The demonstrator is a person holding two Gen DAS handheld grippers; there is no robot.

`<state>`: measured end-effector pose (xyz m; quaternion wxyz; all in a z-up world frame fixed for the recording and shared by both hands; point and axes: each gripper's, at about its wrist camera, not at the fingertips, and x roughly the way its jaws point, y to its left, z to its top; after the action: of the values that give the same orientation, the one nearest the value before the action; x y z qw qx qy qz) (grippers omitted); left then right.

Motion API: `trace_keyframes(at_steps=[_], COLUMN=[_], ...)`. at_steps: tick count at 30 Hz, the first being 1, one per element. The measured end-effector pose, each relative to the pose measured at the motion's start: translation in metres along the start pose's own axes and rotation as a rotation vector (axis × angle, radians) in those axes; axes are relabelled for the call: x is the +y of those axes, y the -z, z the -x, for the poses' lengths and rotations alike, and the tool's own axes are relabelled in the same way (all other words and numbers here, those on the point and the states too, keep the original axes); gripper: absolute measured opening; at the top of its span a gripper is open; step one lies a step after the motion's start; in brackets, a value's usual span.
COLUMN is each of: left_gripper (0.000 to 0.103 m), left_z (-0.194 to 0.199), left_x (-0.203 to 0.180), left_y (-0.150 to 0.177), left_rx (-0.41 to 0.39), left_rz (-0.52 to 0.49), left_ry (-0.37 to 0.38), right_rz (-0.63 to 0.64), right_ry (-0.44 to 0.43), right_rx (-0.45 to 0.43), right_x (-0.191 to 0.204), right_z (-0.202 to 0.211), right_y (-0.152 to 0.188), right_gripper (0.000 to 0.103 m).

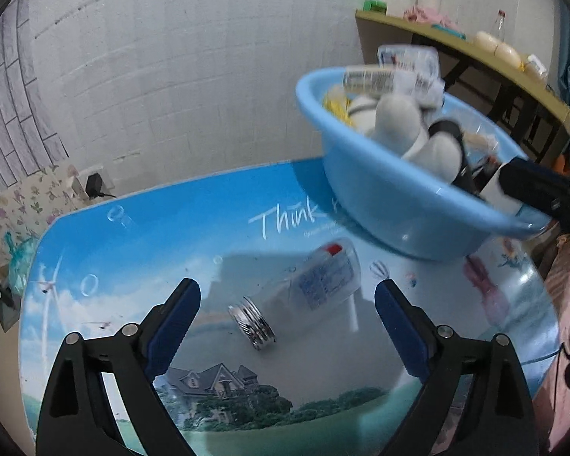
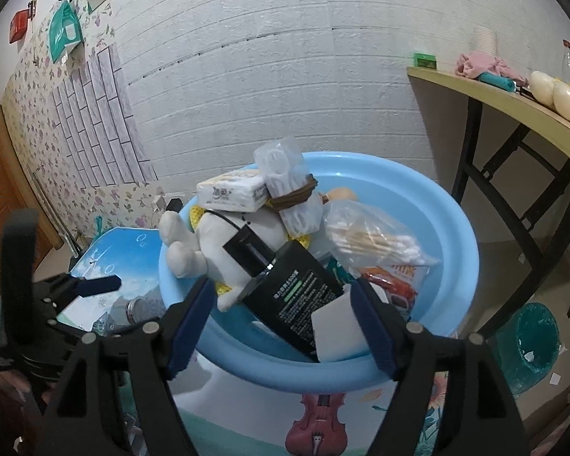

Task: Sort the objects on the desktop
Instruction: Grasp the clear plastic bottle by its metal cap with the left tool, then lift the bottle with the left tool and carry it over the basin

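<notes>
A clear glass jar [image 1: 304, 296] with a silver screw lid lies on its side on the printed table [image 1: 152, 228]. My left gripper [image 1: 287, 315] is open, its blue pads either side of the jar, just above it. A blue plastic basin [image 2: 452, 235] on the table holds a white plush toy [image 2: 224, 243], a tissue pack [image 2: 231, 192], a bag of cotton swabs [image 2: 372, 241], a black box [image 2: 296, 296] and snack packets. My right gripper [image 2: 283, 319] is open over the basin's near rim, around the black box. The basin also shows in the left wrist view [image 1: 399, 197].
A wooden side table [image 2: 513, 95] with a pink cloth, green box and bottles stands at the right. A teal waste bin [image 2: 532, 345] sits on the floor below it. The white brick wall is behind the table. The left gripper [image 2: 95, 285] shows at the right wrist view's left.
</notes>
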<state>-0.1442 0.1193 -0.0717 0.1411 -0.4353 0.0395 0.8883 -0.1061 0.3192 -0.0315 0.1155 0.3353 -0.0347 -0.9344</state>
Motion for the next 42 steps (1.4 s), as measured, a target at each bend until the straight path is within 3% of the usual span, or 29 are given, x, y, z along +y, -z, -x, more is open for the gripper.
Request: trace_keyframes(at_steps=[5, 8, 10, 13, 14, 16, 18, 23, 31, 37, 39, 42], left_gripper=[0.093, 0.093, 0.088, 0.058, 0.051, 0.047, 0.032, 0.032, 0.034, 0.046, 0.058, 0.067], left_z=[-0.017, -0.022, -0.022, -0.020, -0.019, -0.017, -0.015, -0.007, 0.008, -0.002, -0.006, -0.011], left_x=[-0.004, -0.005, -0.006, -0.005, -0.004, -0.005, -0.005, -0.005, -0.002, 0.003, -0.001, -0.009], left_y=[0.002, 0.005, 0.009, 0.012, 0.012, 0.013, 0.014, 0.021, 0.037, 0.024, 0.020, 0.014], left_rx=[0.026, 0.051, 0.047, 0.049, 0.057, 0.063, 0.067, 0.093, 0.107, 0.091, 0.078, 0.056], left_rz=[-0.064, -0.101, -0.122, -0.132, -0.127, -0.135, -0.144, -0.127, -0.144, -0.121, -0.141, -0.170], left_ry=[-0.024, 0.001, -0.007, 0.030, 0.045, 0.050, 0.060, 0.111, 0.114, 0.097, 0.101, 0.080], right_rz=[0.001, 0.001, 0.001, -0.001, -0.003, -0.006, -0.007, -0.014, -0.014, -0.013, -0.013, -0.012], right_ry=[-0.006, -0.007, -0.009, -0.013, -0.014, -0.015, -0.014, -0.015, -0.015, -0.017, -0.017, -0.017], right_rx=[0.001, 0.003, 0.005, 0.006, 0.006, 0.007, 0.009, 0.004, 0.002, 0.004, 0.005, 0.005], right_x=[-0.002, -0.003, -0.003, -0.003, -0.003, -0.003, -0.003, -0.004, -0.004, -0.004, -0.004, -0.004], right_z=[0.000, -0.001, -0.001, -0.002, -0.002, -0.002, -0.001, 0.001, 0.003, 0.003, 0.003, 0.003], right_y=[-0.001, -0.001, -0.001, -0.001, 0.000, 0.000, 0.000, 0.001, 0.002, 0.001, 0.001, 0.001], right_gripper=[0.075, 0.075, 0.075, 0.075, 0.075, 0.075, 0.075, 0.075, 0.075, 0.075, 0.075, 0.075])
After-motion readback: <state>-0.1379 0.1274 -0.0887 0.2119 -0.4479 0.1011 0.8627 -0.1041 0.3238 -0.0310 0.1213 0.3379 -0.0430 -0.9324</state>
